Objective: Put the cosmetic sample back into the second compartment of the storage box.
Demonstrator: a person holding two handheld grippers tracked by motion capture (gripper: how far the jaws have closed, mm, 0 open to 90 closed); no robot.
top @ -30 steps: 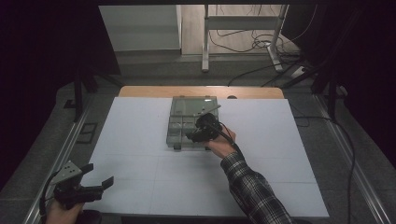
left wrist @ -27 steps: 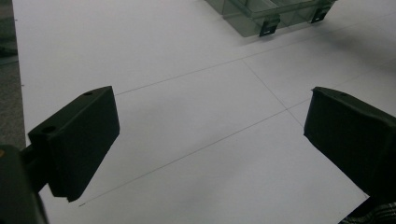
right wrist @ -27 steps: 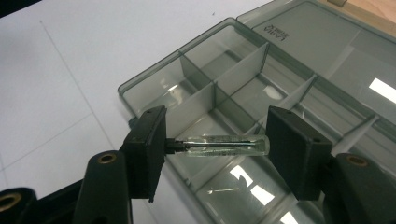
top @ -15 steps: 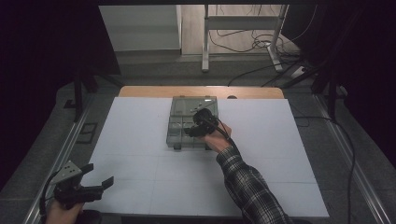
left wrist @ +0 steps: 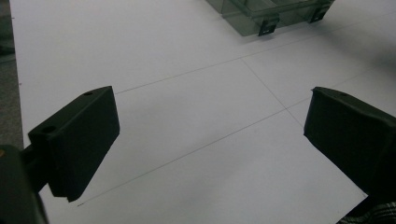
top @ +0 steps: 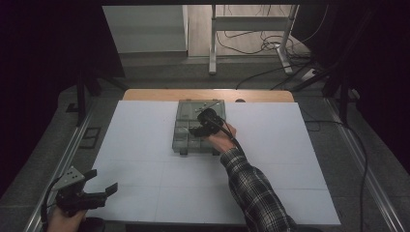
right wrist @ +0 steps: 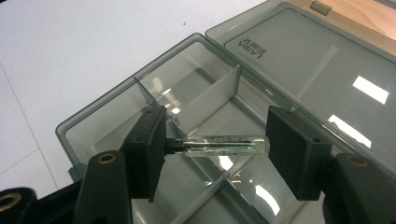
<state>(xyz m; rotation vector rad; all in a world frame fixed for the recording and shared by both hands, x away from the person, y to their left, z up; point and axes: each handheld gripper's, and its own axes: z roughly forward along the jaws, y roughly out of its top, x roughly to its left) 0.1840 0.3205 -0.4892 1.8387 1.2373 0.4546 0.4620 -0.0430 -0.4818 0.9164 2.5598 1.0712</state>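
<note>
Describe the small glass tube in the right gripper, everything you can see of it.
The tube is a slim clear cylinder, glass by its look, with a rounded end and a dark cap or stopper at the other. A thin dark line runs inside it. It lies level, clamped end to end between the jaws of the right gripper, above the divided compartments of the open grey plastic box. Nothing else touches it.

A recording lab, set up for data capture.

The bench (top: 145, 145) carries a plain white board marked with thin grid lines, and black curtains (top: 48, 58) close both sides. Loose cables (top: 261, 46) lie on the grey floor behind, near a metal stand (top: 212, 43). Aluminium rails (top: 58, 164) run along the bench edges.
</note>
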